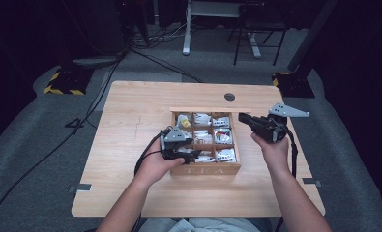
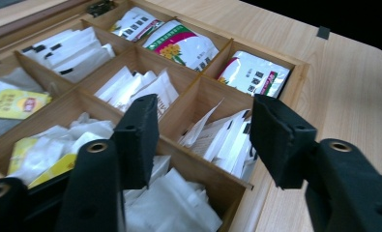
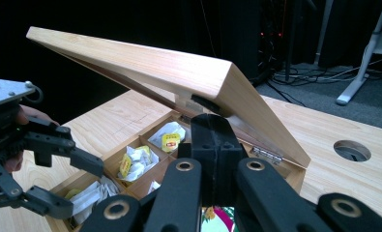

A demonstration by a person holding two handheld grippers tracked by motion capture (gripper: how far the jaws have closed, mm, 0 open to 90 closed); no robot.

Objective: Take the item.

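Directly under left gripper (image 2: 203,140): tea box (image 2: 295,72) compartments.

A: High view — fixed above the person's side, facing forward and down; stands well back; whole table (image 1: 130,193) in frame, floor beyond.

B: Left gripper view — rides low, looks along its jaws, very near the tea box (image 2: 295,65); compartments seen close.

A: Right gripper view — near table level, faces across the box under its raised lid (image 3: 169,72); close.

B: All three share the box; the right gripper view also takes in the left gripper (image 3: 75,186).
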